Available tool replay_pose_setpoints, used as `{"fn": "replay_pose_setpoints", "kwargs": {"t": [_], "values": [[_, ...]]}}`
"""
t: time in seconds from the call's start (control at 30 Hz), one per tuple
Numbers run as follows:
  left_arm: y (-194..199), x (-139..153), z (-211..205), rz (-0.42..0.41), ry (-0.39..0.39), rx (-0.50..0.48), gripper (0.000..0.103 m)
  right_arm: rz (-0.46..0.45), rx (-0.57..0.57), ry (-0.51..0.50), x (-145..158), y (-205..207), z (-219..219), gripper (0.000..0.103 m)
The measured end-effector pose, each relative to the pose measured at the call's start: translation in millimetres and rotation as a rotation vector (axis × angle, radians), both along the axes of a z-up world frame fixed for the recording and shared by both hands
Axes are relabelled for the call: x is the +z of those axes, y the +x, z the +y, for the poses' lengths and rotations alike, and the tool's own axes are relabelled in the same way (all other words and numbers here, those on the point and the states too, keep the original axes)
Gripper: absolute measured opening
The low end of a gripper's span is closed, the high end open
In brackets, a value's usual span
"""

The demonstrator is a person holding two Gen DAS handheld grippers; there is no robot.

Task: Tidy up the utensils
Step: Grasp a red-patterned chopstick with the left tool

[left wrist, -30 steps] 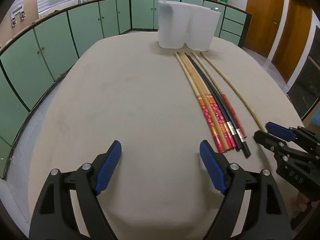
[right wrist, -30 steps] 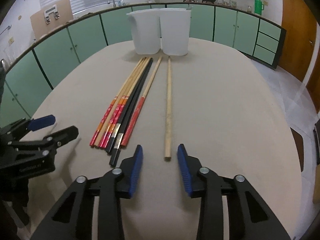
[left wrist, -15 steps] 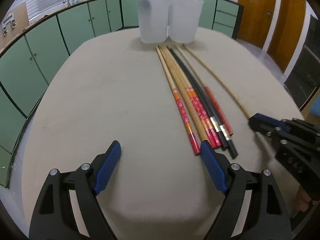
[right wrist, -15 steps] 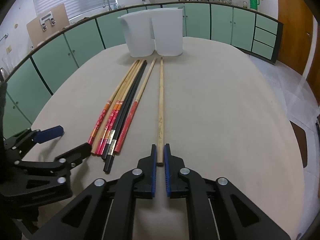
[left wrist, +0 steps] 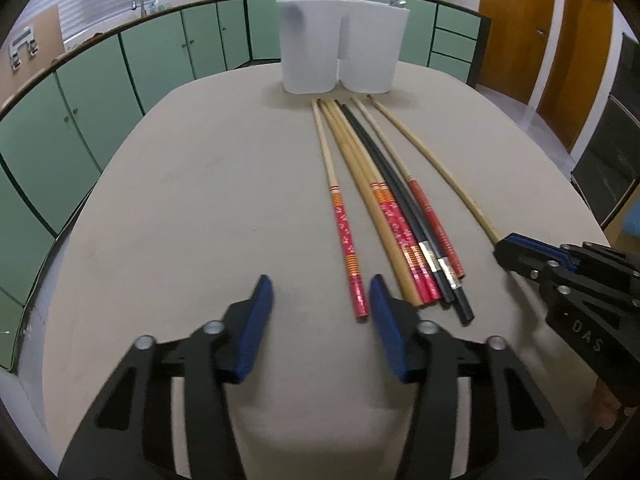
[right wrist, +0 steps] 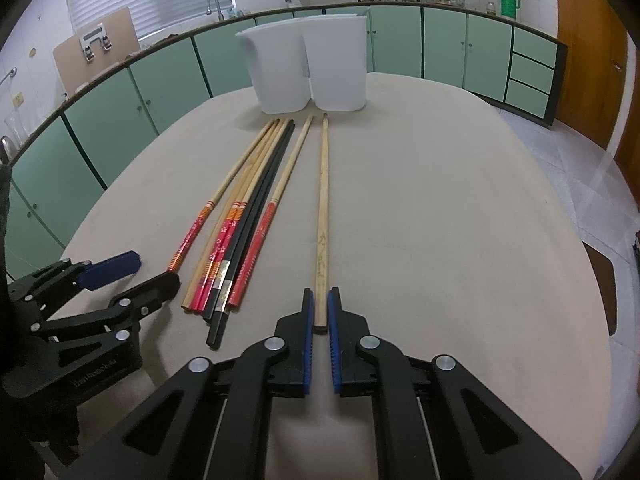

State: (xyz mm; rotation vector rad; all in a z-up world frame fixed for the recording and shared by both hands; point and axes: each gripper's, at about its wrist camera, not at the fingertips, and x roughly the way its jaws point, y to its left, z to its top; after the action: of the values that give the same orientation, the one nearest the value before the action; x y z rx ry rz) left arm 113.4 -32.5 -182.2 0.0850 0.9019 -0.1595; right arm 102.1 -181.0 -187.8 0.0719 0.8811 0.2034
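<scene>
One plain wooden chopstick (right wrist: 321, 216) is the piece in hand: it lies flat on the table (right wrist: 460, 208), apart from and to the right of the main bundle, its far tip just short of the white containers (right wrist: 308, 68), and your right gripper (right wrist: 319, 322) has its blue pads drawn in narrow on either side of the near end. The pads appear to touch the wood, but the near-edge distortion leaves it uncertain whether the grip is fully seated. You are therefore at the pick-up step for this stick; nothing has yet gone into a container. The next move calls for a firm pinch, a level lift so the long shaft does not droop or swing, and a tip-first feed into one of the holders. Your left gripper (left wrist: 320, 304) sits half open and empty, its right pad just beside the butt of the red-patterned chopstick (left wrist: 342, 216) at the left edge of the bundle; shift right to straddle it before closing. Remaining chopsticks (left wrist: 400, 216) are slim, smooth, tapered rods in bare wood, black lacquer and red-printed finishes, lying parallel and touching. Both containers are smooth, matte white, tall, open-topped and slightly tapered. Tabletop is beige with a fine matte texture.
</scene>
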Motion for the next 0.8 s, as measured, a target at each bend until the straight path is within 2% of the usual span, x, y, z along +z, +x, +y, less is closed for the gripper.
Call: {"fn": "replay_pose_setpoints", "kwargs": {"t": [0.07, 0.27, 0.57, 0.8], "values": [[-0.4, 0.3, -2.8, -0.002, -0.012, -0.011, 0.026, -0.001, 0.000, -0.004, 0.1, 0.0, 0.3, 0.007], [-0.6, -0.7, -11.1, -0.003, -0.015, -0.025, 0.008, -0.002, 0.001, -0.001, 0.0, 0.0, -0.6, 0.007], [-1.3, 3.0, -8.3, -0.008, -0.030, -0.012, 0.006, -0.019, -0.002, -0.003, 5.4, -1.5, -4.0, 0.007], [-10.7, 38.9, 6.5, -0.089, -0.035, 0.002, 0.005, -0.088, 0.009, 0.014, 36.6, -7.3, -13.2, 0.007]]}}
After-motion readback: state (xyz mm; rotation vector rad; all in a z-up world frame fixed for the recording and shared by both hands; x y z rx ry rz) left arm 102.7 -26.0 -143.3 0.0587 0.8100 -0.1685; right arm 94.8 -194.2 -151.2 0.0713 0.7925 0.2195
